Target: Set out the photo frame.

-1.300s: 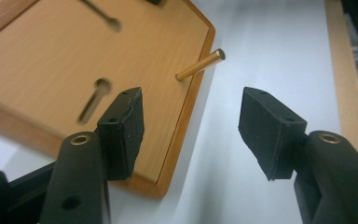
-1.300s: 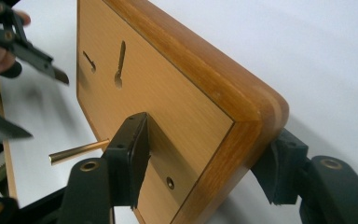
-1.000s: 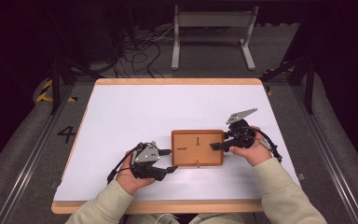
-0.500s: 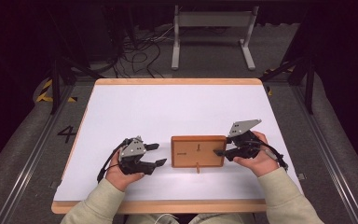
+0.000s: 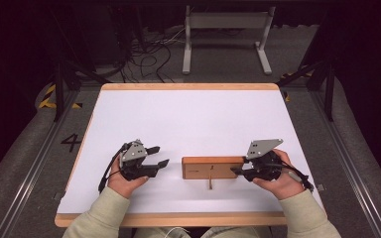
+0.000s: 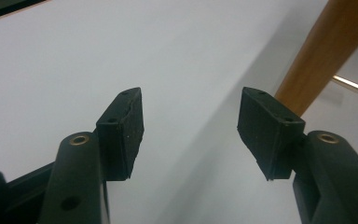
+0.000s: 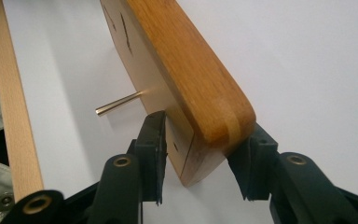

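A wooden board (image 5: 212,167) stands on edge on the white counter (image 5: 188,119), near the front and a little right of the middle, its long side running across. A thin brass pin (image 5: 211,183) sticks out of the face turned toward the person and points at the counter's front edge. The right gripper (image 5: 238,171) reaches in level from the right and has the board's right end between its jaws, one on each face. In the right gripper view the board (image 7: 186,74) rises away from the camera, with its rounded edge uppermost. The jaw on the far face sits against the wood, and the jaw on the pin side lies close along the pale face just below the pin (image 7: 118,102). These jaws have just been closing on the board's end; whether both pads press fully on the wood I cannot tell. The right hand (image 5: 278,178) wraps the gripper body from behind, its grey plate tilted up above it. The left gripper (image 5: 158,156) lies near the counter, left of the board and apart from it, pointing toward the board's left end. Its jaws stand wide apart with only white counter between them, and they have just drawn in a little. In the left gripper view the board (image 6: 326,51) shows as a slanted wooden bar beyond the right-hand jaw, the pin (image 6: 347,82) glinting beside it. The left hand (image 5: 124,181) holds that gripper from below, a cable looping off its left side.
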Action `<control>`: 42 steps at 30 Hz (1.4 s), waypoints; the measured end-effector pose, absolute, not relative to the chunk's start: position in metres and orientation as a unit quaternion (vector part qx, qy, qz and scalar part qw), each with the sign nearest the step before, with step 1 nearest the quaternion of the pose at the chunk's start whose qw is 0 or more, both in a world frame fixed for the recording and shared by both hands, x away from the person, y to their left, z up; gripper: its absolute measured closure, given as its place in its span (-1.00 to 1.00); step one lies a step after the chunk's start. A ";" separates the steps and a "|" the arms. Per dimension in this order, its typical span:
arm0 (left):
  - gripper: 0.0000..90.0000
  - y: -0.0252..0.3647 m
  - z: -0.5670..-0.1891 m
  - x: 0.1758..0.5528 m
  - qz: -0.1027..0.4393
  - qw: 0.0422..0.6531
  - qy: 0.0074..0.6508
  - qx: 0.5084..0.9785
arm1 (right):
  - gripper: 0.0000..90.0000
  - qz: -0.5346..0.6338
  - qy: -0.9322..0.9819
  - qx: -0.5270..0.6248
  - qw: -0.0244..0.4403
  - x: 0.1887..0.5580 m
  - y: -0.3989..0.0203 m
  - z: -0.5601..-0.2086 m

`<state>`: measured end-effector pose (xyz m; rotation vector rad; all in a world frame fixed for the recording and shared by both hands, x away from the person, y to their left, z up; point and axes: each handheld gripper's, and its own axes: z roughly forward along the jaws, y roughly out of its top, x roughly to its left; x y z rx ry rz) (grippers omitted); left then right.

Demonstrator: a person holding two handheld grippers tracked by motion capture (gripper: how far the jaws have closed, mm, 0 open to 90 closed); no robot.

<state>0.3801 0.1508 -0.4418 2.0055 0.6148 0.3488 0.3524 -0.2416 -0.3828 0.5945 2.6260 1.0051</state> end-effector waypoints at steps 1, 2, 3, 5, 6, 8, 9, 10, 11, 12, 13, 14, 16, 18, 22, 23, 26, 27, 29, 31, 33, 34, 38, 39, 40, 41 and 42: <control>-0.09 0.153 -0.443 0.382 0.143 0.486 0.259 0.822 | 0.33 0.346 0.906 0.204 0.134 0.351 -0.242 -0.383; -0.09 0.153 -0.443 0.382 0.143 0.486 0.259 0.822 | 0.33 0.346 0.906 0.204 0.134 0.351 -0.242 -0.383; -0.09 0.155 -0.444 0.383 0.143 0.484 0.264 0.822 | 0.34 0.345 0.907 0.201 0.135 0.350 -0.242 -0.383; -0.09 0.156 -0.445 0.385 0.140 0.481 0.270 0.822 | 0.33 0.343 0.908 0.200 0.136 0.347 -0.241 -0.382; -0.10 0.156 -0.446 0.386 0.139 0.479 0.270 0.823 | 0.31 0.343 0.909 0.199 0.132 0.344 -0.241 -0.382; -0.10 0.156 -0.446 0.386 0.139 0.476 0.271 0.825 | 0.31 0.343 0.909 0.199 0.130 0.343 -0.241 -0.382; -0.10 0.156 -0.447 0.386 0.138 0.477 0.272 0.824 | 0.30 0.344 0.910 0.196 0.127 0.341 -0.242 -0.382; -0.10 0.155 -0.447 0.386 0.138 0.475 0.272 0.825 | 0.28 0.344 0.910 0.195 0.124 0.340 -0.242 -0.383; -0.10 0.155 -0.447 0.386 0.137 0.475 0.272 0.826 | 0.27 0.341 0.912 0.193 0.123 0.338 -0.242 -0.383; -0.10 0.154 -0.447 0.386 0.137 0.474 0.271 0.826 | 0.25 0.339 0.914 0.191 0.119 0.336 -0.242 -0.383; -0.10 0.154 -0.447 0.386 0.137 0.474 0.271 0.827 | 0.24 0.337 0.915 0.189 0.117 0.335 -0.241 -0.384; -0.11 0.154 -0.448 0.386 0.137 0.474 0.270 0.827 | 0.22 0.334 0.917 0.185 0.114 0.333 -0.241 -0.384; -0.11 0.154 -0.448 0.386 0.138 0.472 0.268 0.829 | 0.18 0.332 0.918 0.186 0.113 0.331 -0.241 -0.386; -0.11 0.154 -0.448 0.386 0.136 0.471 0.269 0.829 | 0.16 0.332 0.918 0.188 0.112 0.329 -0.241 -0.386; -0.11 0.153 -0.448 0.386 0.136 0.470 0.269 0.830 | 0.07 0.338 0.914 0.196 0.110 0.329 -0.244 -0.385; -0.12 0.153 -0.448 0.386 0.136 0.470 0.269 0.830 | 0.07 0.338 0.914 0.196 0.110 0.329 -0.244 -0.385; -0.12 0.154 -0.448 0.386 0.137 0.471 0.267 0.830 | -0.01 0.333 0.913 0.210 0.105 0.328 -0.245 -0.387; -0.12 0.154 -0.448 0.386 0.137 0.472 0.267 0.829 | -0.01 0.325 0.915 0.214 0.106 0.327 -0.245 -0.388; -0.12 0.154 -0.448 0.386 0.136 0.472 0.269 0.828 | 0.03 0.305 0.919 0.227 0.108 0.327 -0.245 -0.393; -0.12 0.154 -0.448 0.386 0.136 0.473 0.269 0.828 | 0.12 0.293 0.921 0.234 0.105 0.327 -0.247 -0.397; -0.12 0.154 -0.448 0.386 0.136 0.472 0.267 0.829 | 0.21 0.283 0.923 0.242 0.101 0.327 -0.249 -0.401; -0.12 0.154 -0.448 0.386 0.136 0.472 0.267 0.829 | 0.26 0.280 0.923 0.243 0.098 0.327 -0.250 -0.402; -0.12 0.153 -0.448 0.386 0.134 0.472 0.268 0.829 | 0.46 0.275 0.926 0.245 0.082 0.328 -0.250 -0.411; -0.12 0.153 -0.448 0.385 0.135 0.471 0.268 0.829 | 0.49 0.274 0.927 0.243 0.080 0.328 -0.250 -0.412; -0.12 0.153 -0.448 0.385 0.135 0.471 0.268 0.829 | 0.57 0.271 0.928 0.242 0.080 0.329 -0.250 -0.414; -0.12 0.153 -0.448 0.385 0.135 0.471 0.268 0.829 | 0.63 0.271 0.928 0.243 0.078 0.329 -0.250 -0.415; -0.12 0.153 -0.448 0.385 0.134 0.472 0.268 0.829 | 0.67 0.273 0.928 0.243 0.073 0.329 -0.250 -0.417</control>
